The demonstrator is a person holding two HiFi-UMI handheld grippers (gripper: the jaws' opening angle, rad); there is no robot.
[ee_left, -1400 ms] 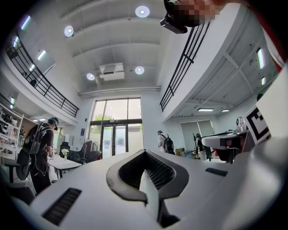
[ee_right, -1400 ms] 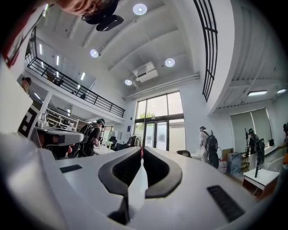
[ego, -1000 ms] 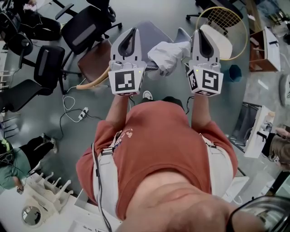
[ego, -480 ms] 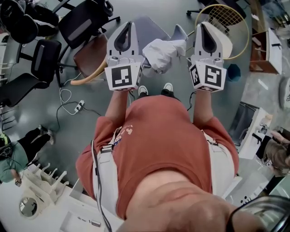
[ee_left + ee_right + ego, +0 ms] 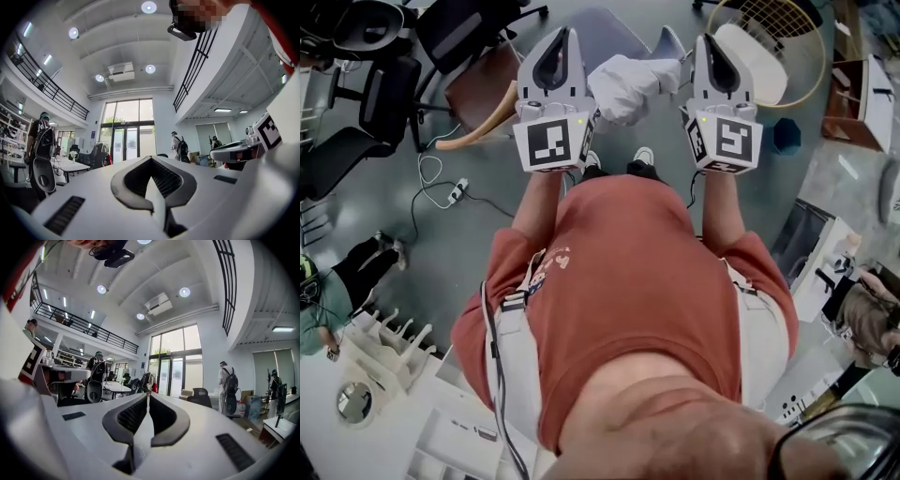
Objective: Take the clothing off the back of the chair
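Below, the crumpled white garment (image 5: 630, 86) is seen draped on the grey chair (image 5: 614, 28), between the two grippers. The left hand-held gripper (image 5: 563, 34) and the right hand-held gripper (image 5: 711, 41) are both held with jaws pressed together, and nothing is clamped in either.

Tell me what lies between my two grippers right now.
The white clothing, draped over the chair, lies between the left gripper and right gripper; the head view shows it. Both gripper views show jaws together with nothing in them.
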